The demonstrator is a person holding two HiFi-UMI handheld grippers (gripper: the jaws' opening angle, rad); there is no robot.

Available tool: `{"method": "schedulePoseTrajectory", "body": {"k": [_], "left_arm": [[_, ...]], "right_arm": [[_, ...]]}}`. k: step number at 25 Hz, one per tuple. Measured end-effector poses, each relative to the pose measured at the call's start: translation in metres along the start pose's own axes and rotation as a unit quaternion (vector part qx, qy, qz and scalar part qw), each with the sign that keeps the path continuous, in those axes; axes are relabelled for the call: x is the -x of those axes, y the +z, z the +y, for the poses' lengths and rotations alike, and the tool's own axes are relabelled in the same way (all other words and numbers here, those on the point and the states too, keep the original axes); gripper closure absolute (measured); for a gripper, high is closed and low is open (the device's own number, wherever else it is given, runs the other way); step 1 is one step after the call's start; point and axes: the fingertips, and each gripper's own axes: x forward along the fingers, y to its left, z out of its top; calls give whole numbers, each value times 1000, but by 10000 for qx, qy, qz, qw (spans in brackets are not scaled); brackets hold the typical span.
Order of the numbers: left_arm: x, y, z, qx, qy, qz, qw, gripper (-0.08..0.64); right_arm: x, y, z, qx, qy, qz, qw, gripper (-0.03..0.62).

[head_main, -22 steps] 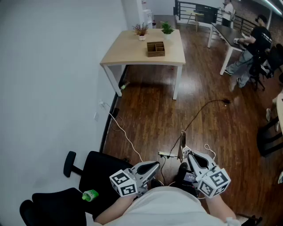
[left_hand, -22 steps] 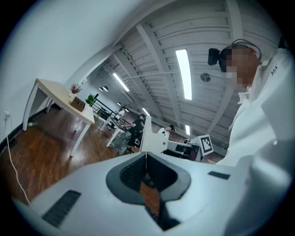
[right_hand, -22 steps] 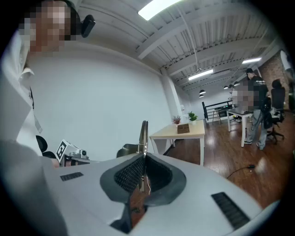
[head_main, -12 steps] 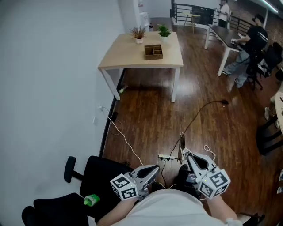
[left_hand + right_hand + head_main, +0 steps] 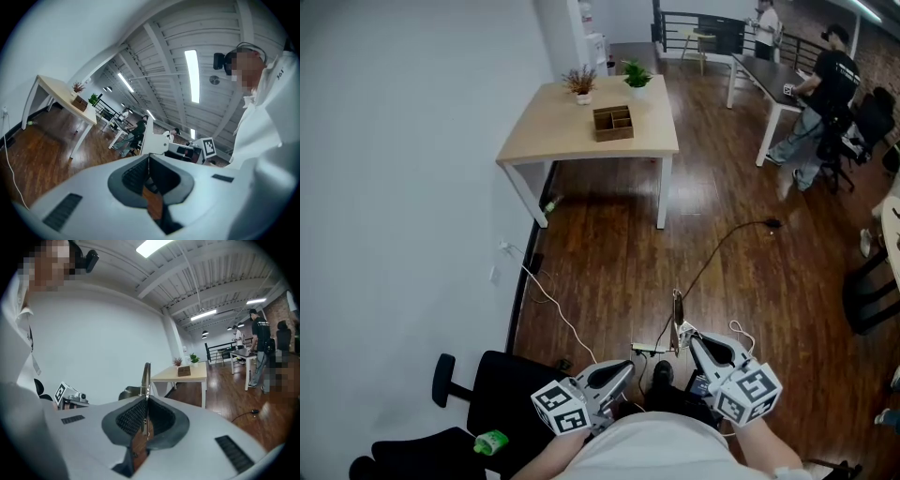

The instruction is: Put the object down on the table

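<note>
jaws of right gripper [image 5: 146,399] clamp a thin, flat grey metal strip [image 5: 146,373] upright; left gripper [image 5: 149,157] clenched.

Bare tabletop [image 5: 558,131] beside wooden organizer [image 5: 612,123]

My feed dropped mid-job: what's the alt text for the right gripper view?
The right gripper is closed on a thin metal piece that stands upright beyond its jaw tips. Past it, across a dark wood floor, a light wooden table stands by a white wall, with a small box and potted plants on top.
</note>
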Motion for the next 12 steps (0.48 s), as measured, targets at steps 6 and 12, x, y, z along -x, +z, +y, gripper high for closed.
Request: {"method": "schedulePoseTrajectory", "body": {"k": [6, 12], "left_arm": [[-35, 21, 26, 14, 276, -38, 9996, 558], [-82, 52, 36, -30, 436, -141, 9989, 558]], "right_arm": [[-30, 20, -42, 19, 243, -33, 9997, 577], [-53, 43, -87, 35, 478, 12, 9989, 577]]}}
